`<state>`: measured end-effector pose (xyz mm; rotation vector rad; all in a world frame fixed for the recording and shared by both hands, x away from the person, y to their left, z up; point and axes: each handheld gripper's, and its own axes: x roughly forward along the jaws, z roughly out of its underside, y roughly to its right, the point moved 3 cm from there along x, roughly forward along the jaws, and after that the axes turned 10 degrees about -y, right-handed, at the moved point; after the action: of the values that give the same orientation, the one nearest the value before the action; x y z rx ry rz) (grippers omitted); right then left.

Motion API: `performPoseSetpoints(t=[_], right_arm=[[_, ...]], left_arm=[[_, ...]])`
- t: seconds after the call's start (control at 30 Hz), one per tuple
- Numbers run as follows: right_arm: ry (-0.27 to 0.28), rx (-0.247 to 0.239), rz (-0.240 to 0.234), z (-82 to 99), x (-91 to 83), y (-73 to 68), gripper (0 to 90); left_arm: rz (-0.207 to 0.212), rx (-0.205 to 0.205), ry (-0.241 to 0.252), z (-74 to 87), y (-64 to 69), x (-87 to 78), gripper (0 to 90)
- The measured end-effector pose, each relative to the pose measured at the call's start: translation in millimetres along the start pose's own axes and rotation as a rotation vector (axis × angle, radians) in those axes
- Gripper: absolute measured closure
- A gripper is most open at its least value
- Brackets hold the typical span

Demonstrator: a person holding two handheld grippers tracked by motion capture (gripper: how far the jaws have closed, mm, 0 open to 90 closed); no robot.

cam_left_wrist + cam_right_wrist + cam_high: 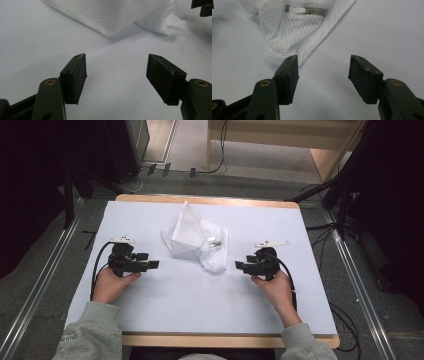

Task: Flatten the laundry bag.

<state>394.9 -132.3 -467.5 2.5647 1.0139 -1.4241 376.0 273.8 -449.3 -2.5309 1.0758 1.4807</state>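
A crumpled white mesh bag (197,240) with a zipper lies in the middle of the white table top (165,295). Its zipper pull (300,10) shows in the right gripper view, on the mesh (294,32). My left gripper (154,264) rests low at the left, pointing right toward the bag, jaws open and empty; the mesh bag (107,15) lies ahead of its fingertips (79,75). My right gripper (239,265) sits at the right, pointing left at the bag's near corner, jaws open with nothing between them.
The table's wooden edge (210,340) runs along the front and back. Dark stands and cables (345,205) crowd the floor at the right; a rail (45,285) runs along the left. In the left gripper view, the other gripper's tips (202,6) show at top right.
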Motion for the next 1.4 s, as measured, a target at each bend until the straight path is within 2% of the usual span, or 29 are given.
performPoseSetpoints(t=[0.07, 0.2, 0.33, 0.37, 0.53, 0.7, 0.8, 0.83, 0.87, 0.9, 0.93, 1.07, 1.1, 1.13, 1.2, 1.23, 1.3, 1.33, 1.37, 1.4], right_arm=[[-0.009, -0.012, 0.001, -5.1, 4.6, -2.7, 42.5], [-0.028, -0.052, 0.001, -18.0, 16.1, -8.4, 44.2], [-0.022, -0.058, -0.002, -27.2, 20.5, -9.3, 45.0], [-0.012, -0.056, -0.008, -34.6, 23.4, -10.3, 45.0], [-0.002, -0.064, -0.014, -50.8, 33.4, -11.5, 44.5], [-0.007, -0.058, -0.002, -73.9, 49.7, -4.8, 41.8], [-0.005, -0.059, 0.004, -80.2, 54.2, -2.3, 40.8], [-0.001, -0.051, 0.006, -87.6, 60.7, 1.2, 38.8], [-0.001, -0.051, 0.006, -87.6, 60.7, 1.2, 38.8], [-0.012, -0.039, 0.007, -93.1, 66.6, 4.3, 34.8], [-0.014, -0.035, -0.002, -96.3, 70.9, 6.3, 33.5], [-0.003, -0.035, -0.001, -102.5, 78.8, 7.9, 31.4], [-0.016, -0.031, 0.006, -105.2, 87.1, 8.0, 32.0], [-0.016, -0.031, 0.006, -105.2, 87.1, 8.0, 32.0], [-0.038, -0.055, 0.027, -104.3, 97.2, 5.3, 38.8], [-0.038, -0.055, 0.027, -104.3, 97.2, 5.3, 38.8], [-0.062, -0.087, 0.022, -102.3, 102.9, 1.0, 53.6], [-0.072, -0.124, 0.019, -100.4, 105.1, -4.3, 70.8], [-0.072, -0.124, 0.019, -100.4, 105.1, -4.3, 70.8], [-0.083, -0.138, 0.004, -99.8, 104.8, -7.6, 81.0]], left_arm=[[0.017, -0.008, -0.001, -0.1, 2.1, -0.3, 33.5], [0.005, -0.023, 0.003, 2.6, 3.1, -2.9, 34.1], [0.005, -0.034, -0.008, 10.2, 4.7, -5.6, 34.1], [0.006, -0.039, -0.008, 11.6, 5.4, -6.4, 34.1], [-0.007, -0.024, -0.032, 21.5, 12.2, -8.0, 34.3], [-0.023, -0.018, -0.019, 27.4, 15.8, -10.8, 34.7], [-0.017, -0.024, -0.007, 28.4, 15.8, -11.4, 34.8], [-0.020, -0.023, -0.013, 30.0, 15.7, -12.1, 34.8], [-0.020, -0.023, -0.013, 30.0, 15.7, -12.1, 34.8], [-0.024, -0.022, -0.016, 31.0, 16.3, -12.3, 34.8], [-0.040, -0.016, -0.025, 33.2, 16.5, -13.1, 34.9], [-0.045, -0.016, -0.030, 35.2, 15.9, -14.3, 34.8], [-0.055, -0.017, -0.029, 36.6, 14.9, -14.9, 34.8], [-0.055, -0.017, -0.029, 36.6, 14.9, -14.9, 34.8], [-0.057, -0.021, -0.027, 37.2, 14.0, -15.9, 34.8], [-0.056, -0.024, -0.023, 37.5, 13.5, -16.7, 34.8], [-0.050, -0.035, -0.016, 37.6, 13.4, -17.7, 34.8], [-0.053, -0.031, -0.017, 38.1, 12.9, -18.6, 34.8], [-0.053, -0.031, -0.017, 38.1, 12.9, -18.6, 34.9], [-0.054, -0.034, -0.016, 38.3, 12.7, -19.0, 34.8]])
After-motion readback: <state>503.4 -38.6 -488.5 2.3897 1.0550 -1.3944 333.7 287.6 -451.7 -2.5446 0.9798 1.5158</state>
